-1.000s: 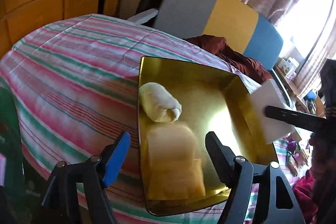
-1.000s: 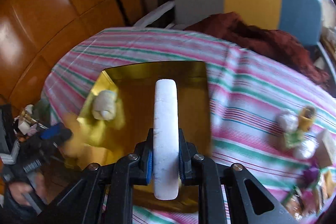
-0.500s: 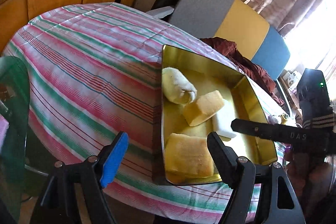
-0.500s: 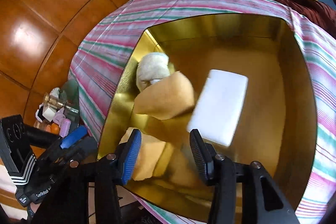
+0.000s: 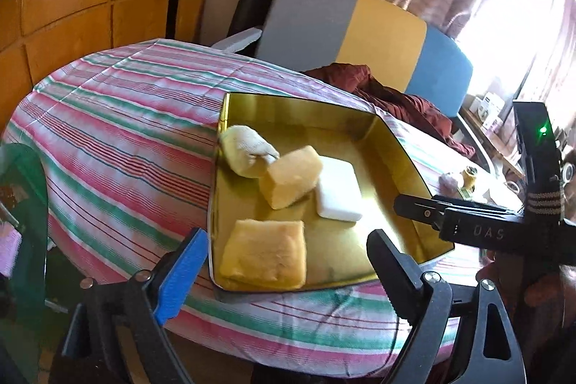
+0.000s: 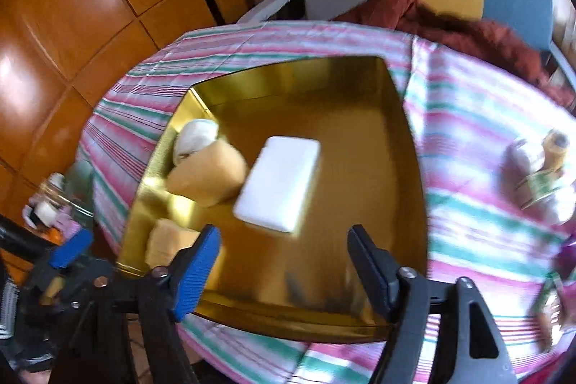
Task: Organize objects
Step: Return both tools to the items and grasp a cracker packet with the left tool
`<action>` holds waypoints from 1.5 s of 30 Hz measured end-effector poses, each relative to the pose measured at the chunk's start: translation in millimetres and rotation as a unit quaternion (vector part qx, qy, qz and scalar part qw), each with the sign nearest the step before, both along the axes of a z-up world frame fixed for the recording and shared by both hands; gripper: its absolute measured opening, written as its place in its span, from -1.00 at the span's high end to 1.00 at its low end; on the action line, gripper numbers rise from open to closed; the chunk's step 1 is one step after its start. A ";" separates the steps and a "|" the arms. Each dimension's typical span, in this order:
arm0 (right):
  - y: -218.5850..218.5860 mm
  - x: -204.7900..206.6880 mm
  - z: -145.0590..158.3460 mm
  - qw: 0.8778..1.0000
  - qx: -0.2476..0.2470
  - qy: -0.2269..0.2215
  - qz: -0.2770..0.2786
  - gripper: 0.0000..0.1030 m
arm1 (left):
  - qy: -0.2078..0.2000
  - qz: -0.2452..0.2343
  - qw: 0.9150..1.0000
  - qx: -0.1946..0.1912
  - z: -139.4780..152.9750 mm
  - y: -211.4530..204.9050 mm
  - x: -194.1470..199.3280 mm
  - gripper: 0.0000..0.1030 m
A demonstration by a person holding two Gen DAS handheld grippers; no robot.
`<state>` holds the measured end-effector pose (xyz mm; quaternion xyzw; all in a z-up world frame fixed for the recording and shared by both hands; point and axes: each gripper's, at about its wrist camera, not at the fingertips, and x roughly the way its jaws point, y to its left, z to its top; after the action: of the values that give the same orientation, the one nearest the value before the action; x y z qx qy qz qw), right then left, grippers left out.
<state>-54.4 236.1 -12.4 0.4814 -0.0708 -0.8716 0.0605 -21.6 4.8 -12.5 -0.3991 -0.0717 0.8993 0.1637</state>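
Four items are found inside the gold tray [image 5: 403,146] on the striped bench [image 5: 118,117]: a white block [image 5: 338,193] near the middle, a tan sponge [image 5: 291,175] touching its side, a rolled white cloth [image 5: 246,150] beyond that, and a yellow folded cloth [image 5: 264,254] at the near edge. Left claw [image 5: 280,272] and right claw [image 6: 282,267] are both held apart, gripping nothing.

You are looking at a gold metal tray [image 5: 403,153] sitting on the striped tablecloth [image 5: 118,139]. In it, a white rectangular block [image 5: 338,193] is lying beside a yellow sponge block [image 5: 291,180], a rolled white cloth [image 5: 246,150] behind, a flat yellow sponge [image 5: 264,254] nearest.
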 end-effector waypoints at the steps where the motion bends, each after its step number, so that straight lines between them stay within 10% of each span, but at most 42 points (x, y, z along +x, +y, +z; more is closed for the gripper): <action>1: 0.8 3.8 1.8 1.000 0.011 0.006 0.000 -0.58 | 0.000 -0.001 1.000 -0.003 -0.2 2.9 2.8 -0.76; 18: 21.8 62.2 21.6 0.990 0.102 0.098 -0.005 -0.63 | 0.027 -0.064 0.996 -0.050 14.0 61.4 31.7 -0.76; 31: 142.4 91.1 20.3 0.981 0.112 0.070 -0.140 -0.63 | 0.039 -0.144 0.987 -0.059 21.2 118.2 39.3 -0.76; 45: 328.0 166.0 17.9 0.915 0.035 0.053 -0.398 -0.63 | 0.041 -0.221 0.971 -0.077 20.1 182.8 39.4 -0.76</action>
<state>111.6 564.1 5.4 0.3678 -0.2229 -0.8498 -0.3047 17.8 187.6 7.6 -0.3791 0.0946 0.8594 0.3299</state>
